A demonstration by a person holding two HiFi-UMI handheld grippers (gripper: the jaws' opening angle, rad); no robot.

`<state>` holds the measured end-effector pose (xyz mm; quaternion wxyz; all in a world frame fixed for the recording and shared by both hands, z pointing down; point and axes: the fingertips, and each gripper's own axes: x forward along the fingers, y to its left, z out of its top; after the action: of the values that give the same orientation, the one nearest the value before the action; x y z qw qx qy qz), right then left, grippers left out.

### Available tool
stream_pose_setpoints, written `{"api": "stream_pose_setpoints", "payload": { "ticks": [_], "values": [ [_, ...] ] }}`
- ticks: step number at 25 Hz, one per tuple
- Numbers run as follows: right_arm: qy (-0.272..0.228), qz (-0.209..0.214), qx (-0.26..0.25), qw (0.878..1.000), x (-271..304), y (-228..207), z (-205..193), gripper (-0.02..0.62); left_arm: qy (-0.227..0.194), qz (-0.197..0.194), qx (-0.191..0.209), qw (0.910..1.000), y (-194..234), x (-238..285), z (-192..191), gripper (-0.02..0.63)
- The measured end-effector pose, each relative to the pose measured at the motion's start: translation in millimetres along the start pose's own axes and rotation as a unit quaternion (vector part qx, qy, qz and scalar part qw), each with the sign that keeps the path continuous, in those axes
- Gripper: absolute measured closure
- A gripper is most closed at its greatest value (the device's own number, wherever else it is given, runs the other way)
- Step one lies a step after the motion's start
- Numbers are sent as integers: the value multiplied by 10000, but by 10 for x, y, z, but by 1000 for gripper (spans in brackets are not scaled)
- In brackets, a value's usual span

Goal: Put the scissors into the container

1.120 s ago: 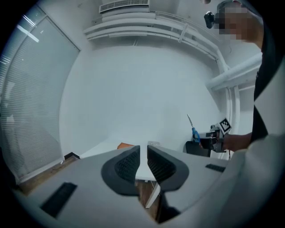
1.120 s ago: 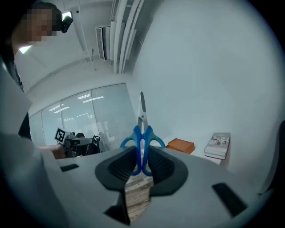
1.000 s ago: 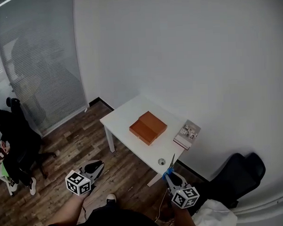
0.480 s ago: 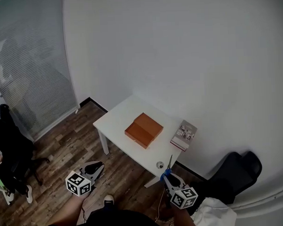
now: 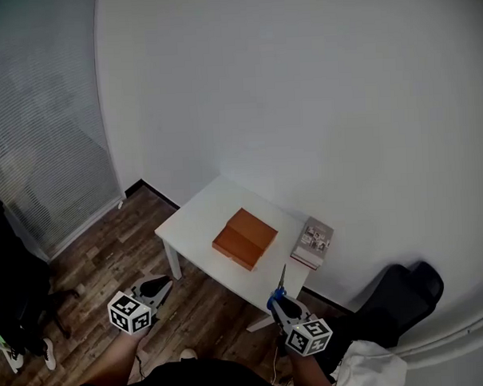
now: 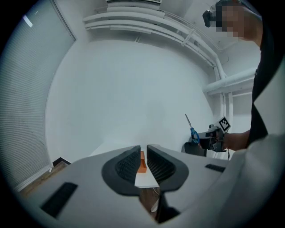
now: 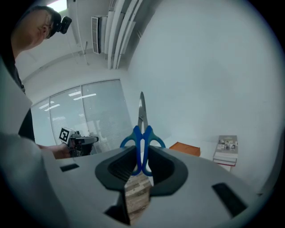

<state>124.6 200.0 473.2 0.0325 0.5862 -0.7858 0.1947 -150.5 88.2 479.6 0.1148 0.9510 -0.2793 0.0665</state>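
Blue-handled scissors (image 7: 142,141) stand blades-up in my right gripper (image 7: 142,153), which is shut on the handles. In the head view the scissors (image 5: 280,281) sit just off the near right corner of the white table (image 5: 195,218), with the right gripper (image 5: 280,301) below them. The container is an orange box (image 5: 245,238) on the table's middle, also seen past the right jaws as an orange box (image 7: 185,148). My left gripper (image 5: 154,290) hangs over the floor left of the table, shut and holding nothing. Through its narrow jaw slit (image 6: 143,153) the orange box (image 6: 142,163) shows.
A small stack of books (image 5: 313,243) lies at the table's right end, by the wall. A dark chair (image 5: 402,297) stands right of the table. Window blinds (image 5: 39,141) cover the left wall above wooden flooring (image 5: 108,250).
The head view has swung right, so the table and both grippers sit slightly further left in the picture. The seated person at the left edge has slid mostly out of view. The scissors stay gripped.
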Motion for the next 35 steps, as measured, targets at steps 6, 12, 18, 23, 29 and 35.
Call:
{"api": "stream_pose_setpoints", "payload": {
  "ticks": [6,12,18,23,29,35],
  "values": [
    [-88,-183,48,9998,256,93,67,512,5,-217,39,9998,326,88,96,557],
    [-101,-459,86,9989,333,59,77,512,-52,-405,39,9992,527,185,158,560],
    [-55,-536,78,9985,518,93,98,512,-69,-517,43,9986,717,200,174,565],
    [-20,-536,46,9986,692,125,156,512,-53,-465,-6,9989,914,80,142,568],
    [6,-460,58,9989,942,188,194,512,20,-370,-69,9993,1151,-47,85,570],
    [85,-480,69,9988,1054,109,203,512,97,-373,-180,9991,1237,18,25,571]
  ]
}}
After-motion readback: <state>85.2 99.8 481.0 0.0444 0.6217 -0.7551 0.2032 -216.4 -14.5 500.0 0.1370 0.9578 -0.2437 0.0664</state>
